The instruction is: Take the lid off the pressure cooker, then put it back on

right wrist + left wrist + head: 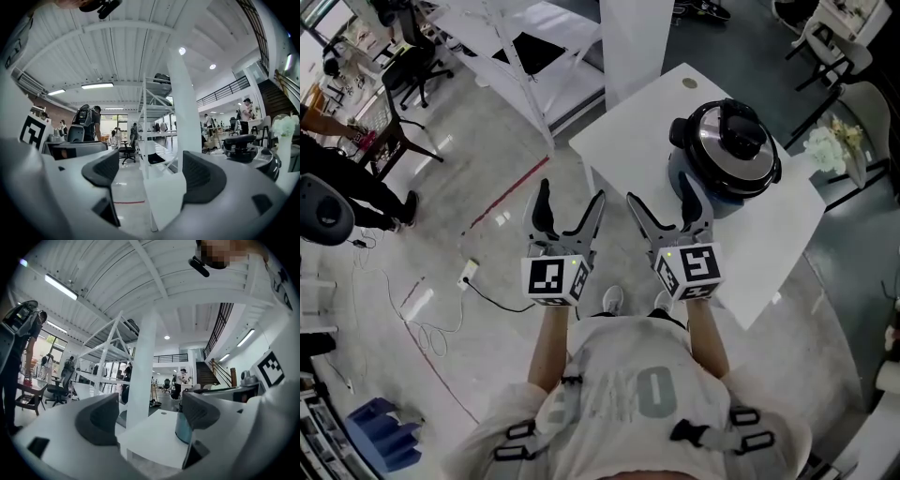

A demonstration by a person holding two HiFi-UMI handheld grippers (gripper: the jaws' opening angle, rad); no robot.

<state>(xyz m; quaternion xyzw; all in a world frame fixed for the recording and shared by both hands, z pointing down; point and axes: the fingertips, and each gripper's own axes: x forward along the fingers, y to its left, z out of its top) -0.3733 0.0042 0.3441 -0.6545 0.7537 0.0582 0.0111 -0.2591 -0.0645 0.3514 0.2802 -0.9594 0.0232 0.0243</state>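
The left tongs (571, 193) and right tongs (661, 191) both gape empty, side by side on the near side of the pressure cooker (724, 161), which stands on the white surface (623, 141) with its lid (739, 133) in place, bare top around it, its near wall partly hidden behind the right tongs.

Head view downward, others level (table (630, 133) shared)

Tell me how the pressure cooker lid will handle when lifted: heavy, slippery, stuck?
The lid looks like rigid metal, so probably stiff and fairly heavy. Its shiny rim may be slippery; the black handle on top likely grips better. It sits closed on the pressure cooker, so it may need a twist first.
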